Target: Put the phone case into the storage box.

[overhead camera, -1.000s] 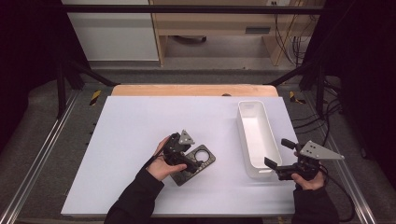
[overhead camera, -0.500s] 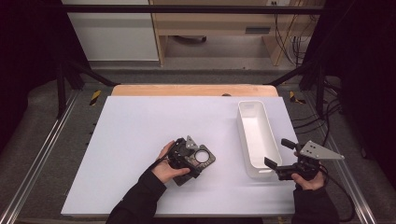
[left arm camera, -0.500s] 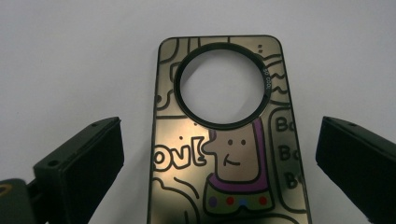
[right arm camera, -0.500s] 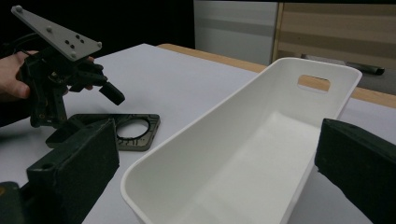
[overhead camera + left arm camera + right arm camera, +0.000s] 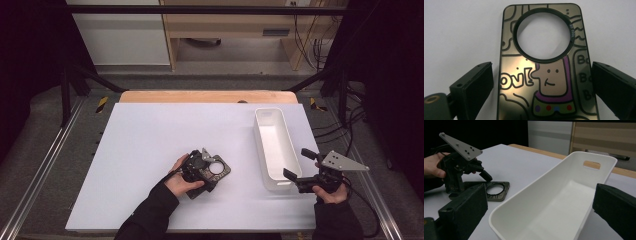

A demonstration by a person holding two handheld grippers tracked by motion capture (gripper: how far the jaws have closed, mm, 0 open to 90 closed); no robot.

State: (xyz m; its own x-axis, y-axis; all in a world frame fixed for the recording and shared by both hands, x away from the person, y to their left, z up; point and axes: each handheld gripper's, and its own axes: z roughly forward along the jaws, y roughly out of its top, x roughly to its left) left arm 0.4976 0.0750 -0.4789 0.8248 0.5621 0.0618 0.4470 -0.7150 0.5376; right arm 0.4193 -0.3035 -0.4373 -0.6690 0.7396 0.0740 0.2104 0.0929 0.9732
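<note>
The phone case [image 5: 546, 72] lies flat on the white tabletop [image 5: 150, 145], toward the near edge and a little left of the middle in the high view, well apart from the white bin [image 5: 274, 145] that stands to its right. It is a glossy, dark-gold case with cartoon line drawings, a figure in purple and green, and a large round camera hole through which the tabletop shows.

The left hand-held gripper [image 5: 541, 85] hangs right over the case and points down at it. In the left gripper view its two black jaws stand on either side of the case's lower half, one off each long edge. They have just been closing a little, but a gap shows between each pad and the case edge, so the case sits between the jaws without being gripped. In the high view the left hand [image 5: 182, 177] wraps the gripper body above the case.

The right hand-held gripper [image 5: 300, 167] is held low at the near right of the tabletop, just beside the bin's near end. Its jaws are wide apart and hold nothing; in the right gripper view they frame the bin's near wall and hollow inside.
</note>
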